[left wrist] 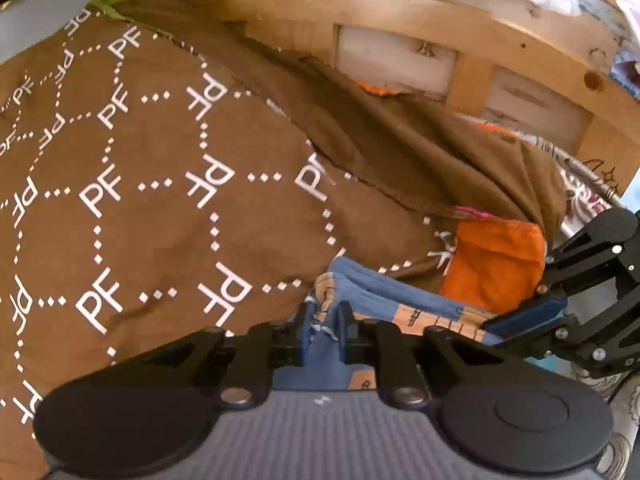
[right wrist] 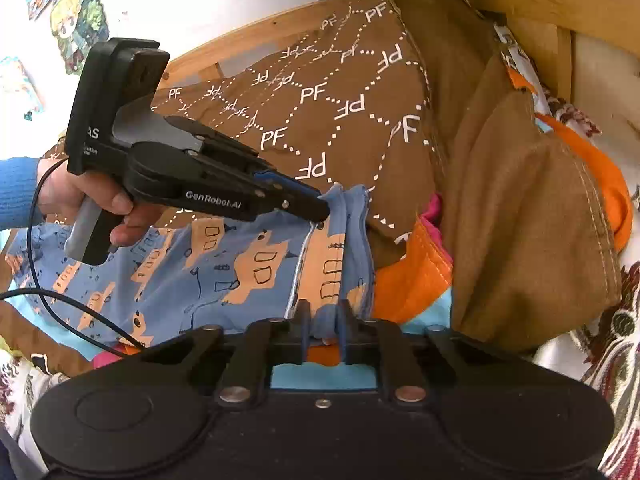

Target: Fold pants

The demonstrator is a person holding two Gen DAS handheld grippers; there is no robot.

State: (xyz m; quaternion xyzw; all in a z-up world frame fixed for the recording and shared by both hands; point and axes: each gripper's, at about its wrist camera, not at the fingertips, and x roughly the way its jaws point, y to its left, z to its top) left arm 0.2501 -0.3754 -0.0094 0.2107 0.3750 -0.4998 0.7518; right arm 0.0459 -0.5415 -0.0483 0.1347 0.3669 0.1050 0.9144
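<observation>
The pants [right wrist: 200, 272] are blue with an orange print and lie crumpled on a brown cloth with white "PF" letters [right wrist: 320, 100]. My left gripper [left wrist: 324, 320] is shut on a bunched edge of the pants [left wrist: 384, 296]. From the right wrist view, that left gripper [right wrist: 325, 209] is held by a hand in a blue sleeve and pinches the raised fold. My right gripper [right wrist: 322, 320] is shut on a nearer fold of the same blue fabric. It also enters the left wrist view as the right gripper [left wrist: 496, 324], low at the right, its tips on the pants.
An orange cloth [right wrist: 412, 280] and a plain brown garment [right wrist: 520, 220] lie heaped to the right of the pants. A wooden frame [left wrist: 440, 20] runs behind the pile. A black cable [right wrist: 60, 292] trails over the pants at the left.
</observation>
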